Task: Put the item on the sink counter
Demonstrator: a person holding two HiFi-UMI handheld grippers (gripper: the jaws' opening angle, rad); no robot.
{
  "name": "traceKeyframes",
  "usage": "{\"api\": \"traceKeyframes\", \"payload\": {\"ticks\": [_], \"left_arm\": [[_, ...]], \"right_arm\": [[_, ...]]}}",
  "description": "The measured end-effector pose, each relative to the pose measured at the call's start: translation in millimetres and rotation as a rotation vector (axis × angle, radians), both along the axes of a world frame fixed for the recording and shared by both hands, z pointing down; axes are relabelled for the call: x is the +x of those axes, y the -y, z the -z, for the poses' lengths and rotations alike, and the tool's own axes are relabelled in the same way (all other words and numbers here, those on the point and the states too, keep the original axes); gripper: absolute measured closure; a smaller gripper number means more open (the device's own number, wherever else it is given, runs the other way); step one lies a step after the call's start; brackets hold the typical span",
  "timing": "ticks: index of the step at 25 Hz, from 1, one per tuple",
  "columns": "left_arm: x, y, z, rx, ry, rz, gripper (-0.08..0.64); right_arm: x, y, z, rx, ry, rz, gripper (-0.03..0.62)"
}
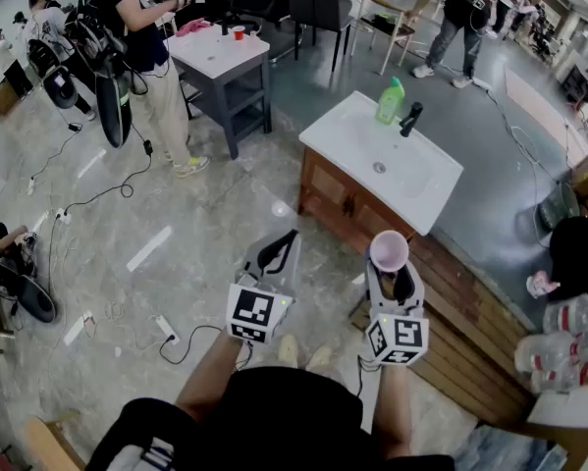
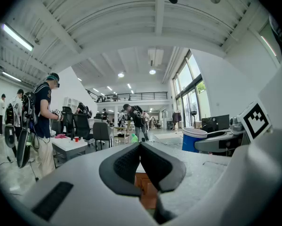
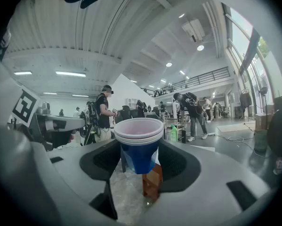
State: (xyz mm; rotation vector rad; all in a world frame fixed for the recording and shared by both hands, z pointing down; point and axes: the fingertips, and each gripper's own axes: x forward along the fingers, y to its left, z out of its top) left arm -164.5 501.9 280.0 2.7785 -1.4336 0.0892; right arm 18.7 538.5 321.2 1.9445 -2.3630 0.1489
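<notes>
Head view shows the right tool (image 1: 392, 275) pinching a cup (image 1: 389, 250), upright with its mouth up, held in the air in front of us. Right gripper view confirms the grip: the jaws stand wide, one pad against each blue side of the cup (image 3: 140, 147). Two rims show there, so we judge it may be a nested pair. The left tool (image 1: 277, 255) hangs just beside the right one. Left gripper view shows its jaws pressed together at the tips with nothing between them.

The table (image 1: 433, 192) that carries the sink stands ahead of us, well apart from the cup. A green bottle (image 1: 390, 102) and a faucet (image 1: 410, 118) occupy its far edge.

Status, as we judge it:
- Done: the cup is picked up and secured.
- Left: carry the cup to the table, set it on a flat part beside the basin (image 1: 382, 165), then spread the jaws and withdraw.
</notes>
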Motion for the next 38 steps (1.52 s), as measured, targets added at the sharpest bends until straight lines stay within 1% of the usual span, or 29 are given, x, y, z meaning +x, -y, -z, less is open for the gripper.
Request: {"api": "traceKeyframes", "payload": {"ticks": [9, 20, 24, 29, 38], "left_arm": [[-3.3, 2.1, -2.7, -0.020, -0.016, 0.003, 0.557], [2.6, 14.1, -3.7, -0.019, -0.012, 0.004, 0.557], [14.6, 31.6, -5.0, -0.020, -0.004, -0.003, 0.557], [28.2, 62.5, -9.5, -0.031, 0.006, 0.001, 0.557], [56.5, 140.3, -17.6, -0.052, 0.016, 0.013, 0.557]], "right_arm": [[-6.7, 3.8, 4.1, 0.003, 0.002, 0.004, 0.341], [-0.3, 16.4, 1.9, 0.003, 0.001, 0.006, 0.341], [12.2, 32.3, -2.8, -0.005, 0.005, -0.005, 0.341], [28.0, 63.9, -6.6, -0.008, 0.012, -0.008, 0.341], [50.1, 144.0, -17.1, -0.024, 0.028, 0.017, 0.341]]}}
